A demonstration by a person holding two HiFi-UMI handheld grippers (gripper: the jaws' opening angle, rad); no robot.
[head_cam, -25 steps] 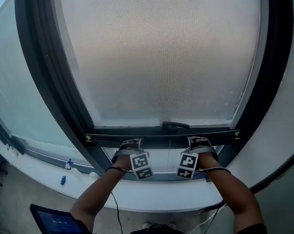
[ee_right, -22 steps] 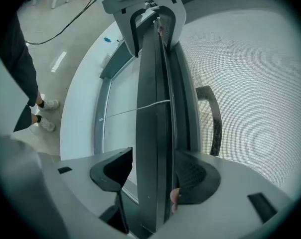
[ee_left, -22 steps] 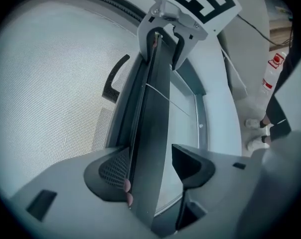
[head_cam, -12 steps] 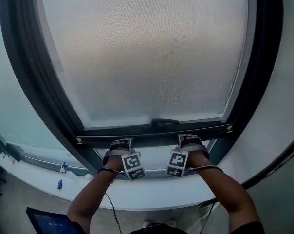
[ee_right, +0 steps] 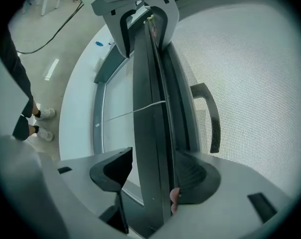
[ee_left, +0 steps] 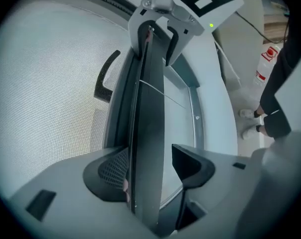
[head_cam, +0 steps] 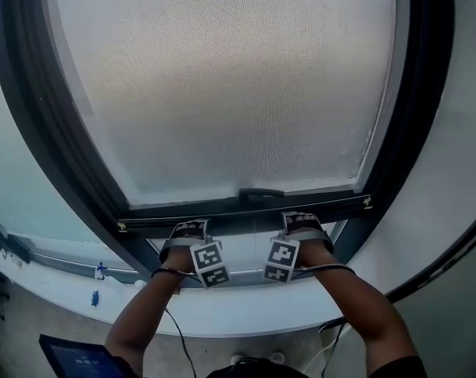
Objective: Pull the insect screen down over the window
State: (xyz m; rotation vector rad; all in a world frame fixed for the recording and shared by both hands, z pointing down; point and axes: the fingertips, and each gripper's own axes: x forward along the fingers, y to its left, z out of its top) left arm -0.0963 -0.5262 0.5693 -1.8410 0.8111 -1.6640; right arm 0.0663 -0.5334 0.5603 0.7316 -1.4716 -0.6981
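The insect screen [head_cam: 222,85], a fine grey mesh, covers most of the dark-framed window. Its dark bottom bar [head_cam: 246,215] hangs a little above the lower frame, and a small black handle [head_cam: 260,194] sits on the bar's middle. My left gripper [head_cam: 187,233] grips the bar left of the handle, and my right gripper [head_cam: 302,224] grips it on the right. In the left gripper view the bar [ee_left: 148,133] runs between the jaws of my left gripper [ee_left: 149,176]. The right gripper view shows the same bar [ee_right: 150,133] between the jaws of my right gripper [ee_right: 153,176].
A white sill [head_cam: 222,313] curves below the window. A small blue thing [head_cam: 94,298] lies on its left part, and a dark tablet [head_cam: 72,357] shows at the bottom left. Glass panes flank the frame. Someone's shoes [ee_right: 41,123] stand on the floor.
Both grippers keep their hold on the bar. Bar and grippers sit slightly further left and higher in the head view than a second ago.
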